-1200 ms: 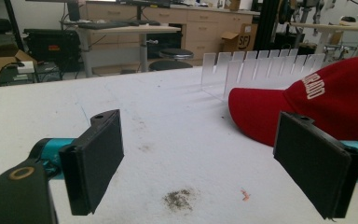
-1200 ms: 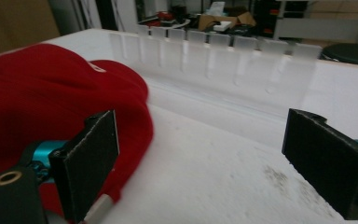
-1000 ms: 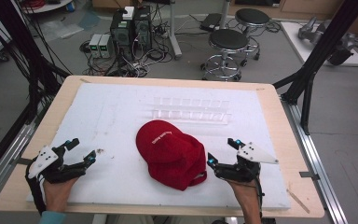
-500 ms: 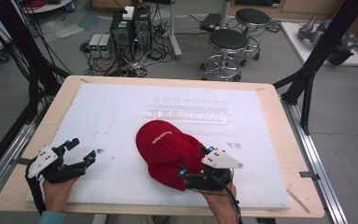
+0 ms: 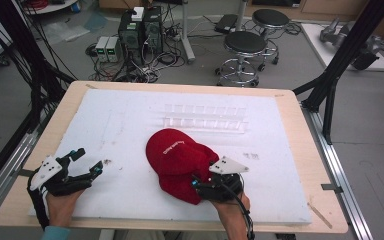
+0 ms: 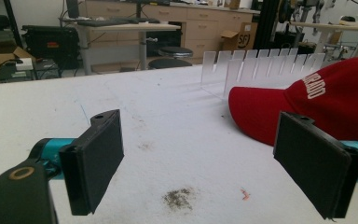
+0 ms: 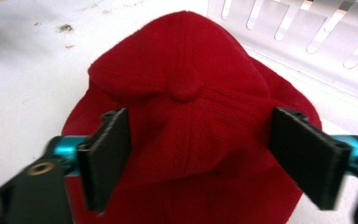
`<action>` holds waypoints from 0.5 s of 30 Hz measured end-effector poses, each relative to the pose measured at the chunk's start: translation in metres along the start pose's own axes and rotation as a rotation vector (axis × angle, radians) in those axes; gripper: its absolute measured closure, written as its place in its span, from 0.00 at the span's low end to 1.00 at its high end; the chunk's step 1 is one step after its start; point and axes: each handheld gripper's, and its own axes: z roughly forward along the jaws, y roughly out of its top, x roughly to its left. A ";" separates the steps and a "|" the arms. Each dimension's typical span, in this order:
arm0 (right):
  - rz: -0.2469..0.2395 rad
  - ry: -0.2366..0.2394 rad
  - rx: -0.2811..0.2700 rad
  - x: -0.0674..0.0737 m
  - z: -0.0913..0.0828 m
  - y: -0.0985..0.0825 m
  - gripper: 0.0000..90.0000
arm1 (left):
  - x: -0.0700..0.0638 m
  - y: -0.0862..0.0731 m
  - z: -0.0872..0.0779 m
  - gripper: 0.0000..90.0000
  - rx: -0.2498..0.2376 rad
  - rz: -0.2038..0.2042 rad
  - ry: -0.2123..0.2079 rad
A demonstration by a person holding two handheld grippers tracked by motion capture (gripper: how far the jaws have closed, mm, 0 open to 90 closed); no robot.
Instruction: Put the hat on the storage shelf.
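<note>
While the right tongs (image 7: pixel 200 156) have just been closing, the red cap (image 7: pixel 191 93) lies between them, not yet pressed; the left tongs (image 6: pixel 214 168) stand wide, the cap beside them.

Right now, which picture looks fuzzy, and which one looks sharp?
Right gripper view: the red corduroy cap between the right gripper jaws looks soft and smeared, and the white table top is glaringly bright. Left gripper view: sharpest, with crisp jaws and dirt specks. High view: clear but small, light even, the clear plastic rack nearly vanishing against white.
</note>
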 end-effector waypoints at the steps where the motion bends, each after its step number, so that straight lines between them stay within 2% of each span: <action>1: 0.006 0.004 0.005 -0.001 0.001 -0.001 0.38 | 0.000 0.000 0.000 0.18 0.000 -0.001 0.001; 4: 0.027 0.013 0.029 -0.004 0.004 -0.003 0.49 | 0.000 0.000 0.000 0.18 0.001 0.002 0.002; 5: 0.027 0.013 0.029 -0.004 0.004 -0.003 0.49 | 0.000 0.000 0.000 0.18 0.001 0.001 0.002; 6: 0.028 0.013 0.036 -0.004 0.005 -0.003 0.53 | -0.001 0.000 0.000 0.18 0.001 0.001 0.002; 7: 0.040 0.016 0.048 -0.005 0.008 -0.004 0.61 | -0.001 0.000 0.000 0.18 0.001 0.001 0.002; 8: 0.040 0.016 0.048 -0.005 0.008 -0.004 0.61 | 0.000 0.000 0.000 0.18 0.001 0.002 0.002; 13: 0.067 0.039 0.068 -0.006 0.013 -0.005 0.83 | -0.001 0.000 0.001 0.18 0.001 0.004 0.001; 15: 0.057 0.036 0.070 -0.006 0.015 -0.005 0.89 | -0.001 0.000 0.001 0.18 0.002 0.004 0.001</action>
